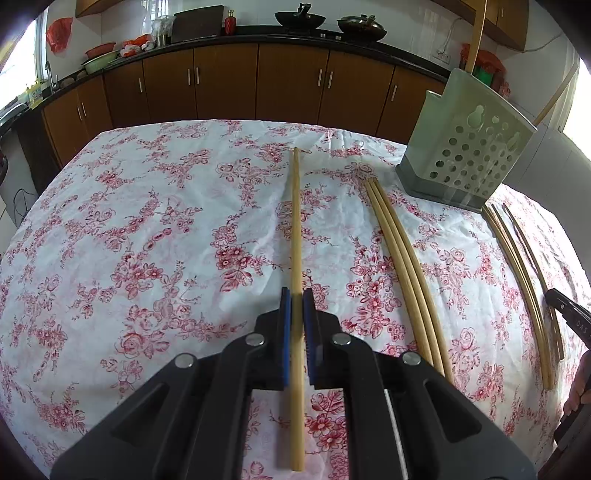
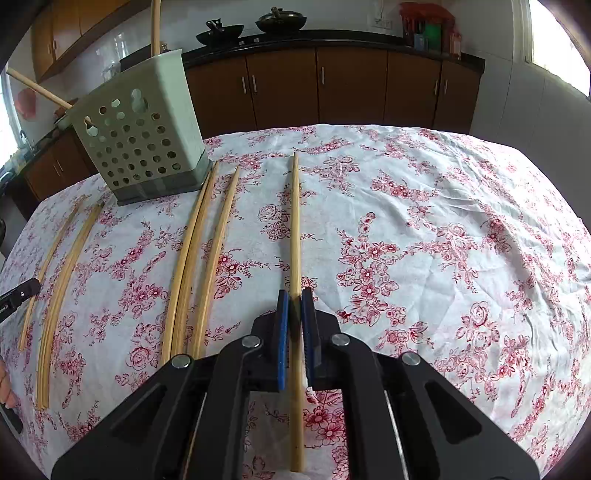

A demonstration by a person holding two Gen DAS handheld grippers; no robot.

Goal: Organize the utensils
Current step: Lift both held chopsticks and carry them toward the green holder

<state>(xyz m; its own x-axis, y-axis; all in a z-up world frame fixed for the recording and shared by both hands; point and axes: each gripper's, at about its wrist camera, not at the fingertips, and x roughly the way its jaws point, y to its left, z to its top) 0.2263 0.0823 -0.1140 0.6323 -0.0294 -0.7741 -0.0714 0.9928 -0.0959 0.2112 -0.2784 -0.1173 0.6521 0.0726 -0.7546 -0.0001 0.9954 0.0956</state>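
Each gripper holds one wooden chopstick lengthwise between its blue pads. In the left wrist view, the left gripper [image 1: 296, 295] has its jaws clenched on a chopstick [image 1: 296, 221] that runs from the near edge of the frame away toward the far side of the surface, its far tip over the floral tablecloth [image 1: 147, 229]. In the right wrist view, the right gripper [image 2: 294, 295] has its jaws clenched on a second chopstick [image 2: 295, 221], aligned the same way. Whether either held chopstick touches the cloth along its length cannot be determined. Loose chopsticks lie flat on the cloth between the two grippers: a group of three [image 1: 402, 258] just right of the left gripper, two of them touching side by side and the third close beside them, and a further bundle [image 1: 517, 273] farther right, beside the right gripper's black finger. All lie roughly parallel, pointing from near to far. A pale green perforated utensil holder [image 1: 472, 147] stands upright on a grey base at the far ends of the loose groups, between them. Two chopsticks [image 2: 155, 26] already stand inside it, one nearly upright and one leaning outward. Beyond the surface, brown cabinets [image 1: 225, 81] run under a dark countertop carrying two woks [image 1: 299, 18].
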